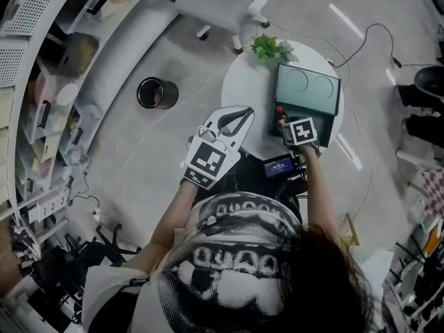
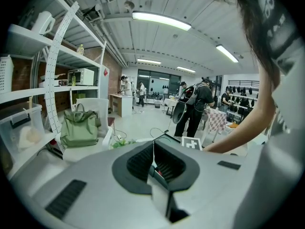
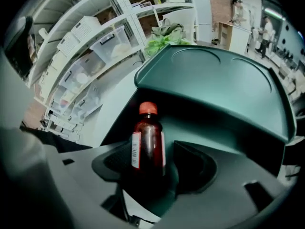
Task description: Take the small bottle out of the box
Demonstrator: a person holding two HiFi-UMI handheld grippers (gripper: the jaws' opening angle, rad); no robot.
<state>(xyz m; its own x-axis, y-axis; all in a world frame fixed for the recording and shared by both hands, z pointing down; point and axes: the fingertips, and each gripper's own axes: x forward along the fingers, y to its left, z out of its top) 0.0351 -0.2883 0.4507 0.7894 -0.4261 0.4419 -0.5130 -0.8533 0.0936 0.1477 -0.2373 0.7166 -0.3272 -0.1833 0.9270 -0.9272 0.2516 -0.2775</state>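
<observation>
Right tongs [image 3: 155, 168] are spread wide, with the bottle [image 3: 148, 142] upright between the jaws and not squeezed. Box [image 3: 219, 80] sits just beyond them, can't tell if the bottle's still inside. Left tongs [image 2: 153, 162] are pinched together, empty.

The left gripper [image 1: 239, 118], white with a black-and-white marker cube, hovers over the near edge of a round white table [image 1: 246, 82]. Just to its right, the right gripper [image 1: 286, 125] points steeply down at the near side of a dark green plastic box [image 1: 309, 89], whose panel with two round impressions lies beyond it. A small bottle with a red cap [image 1: 279, 109] shows just beyond the right gripper's tips. A leafy green plant [image 1: 272, 48] sits beyond the box. A round black bin [image 1: 154, 92] stands on the floor, well left of the left gripper.
</observation>
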